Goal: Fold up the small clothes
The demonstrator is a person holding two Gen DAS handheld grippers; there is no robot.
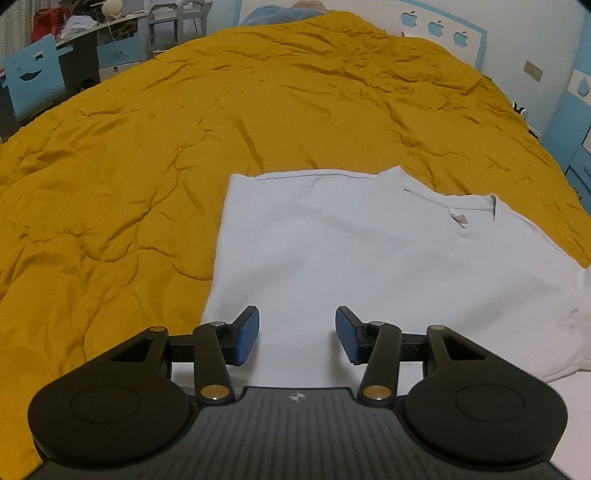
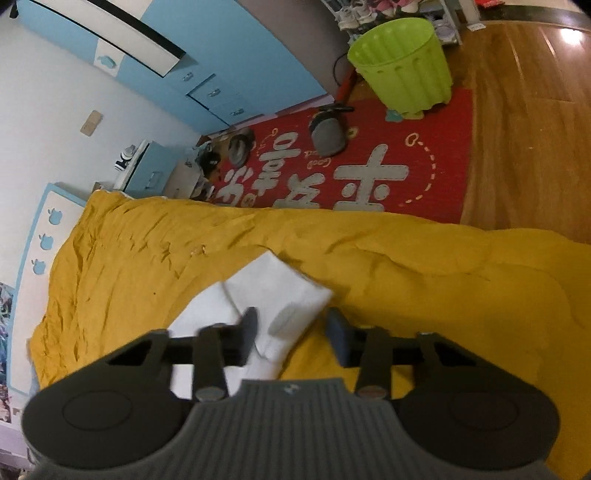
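Observation:
A white T-shirt (image 1: 369,258) lies flat on the mustard-yellow quilt (image 1: 147,166), its left side folded in and its collar toward the far right. My left gripper (image 1: 297,334) is open and empty, hovering over the shirt's near hem. In the right wrist view a white sleeve (image 2: 280,291) of the shirt lies on the quilt (image 2: 443,280). My right gripper (image 2: 291,338) is open above that sleeve, which sits between the fingers without being pinched. The view is motion-blurred.
A desk and blue chair (image 1: 33,74) stand beyond the bed's far left. A blue headboard (image 1: 436,26) is at the back. To the right of the bed are a red rug (image 2: 369,166), a green bin (image 2: 402,59), slippers (image 2: 327,134) and blue cabinets (image 2: 221,55).

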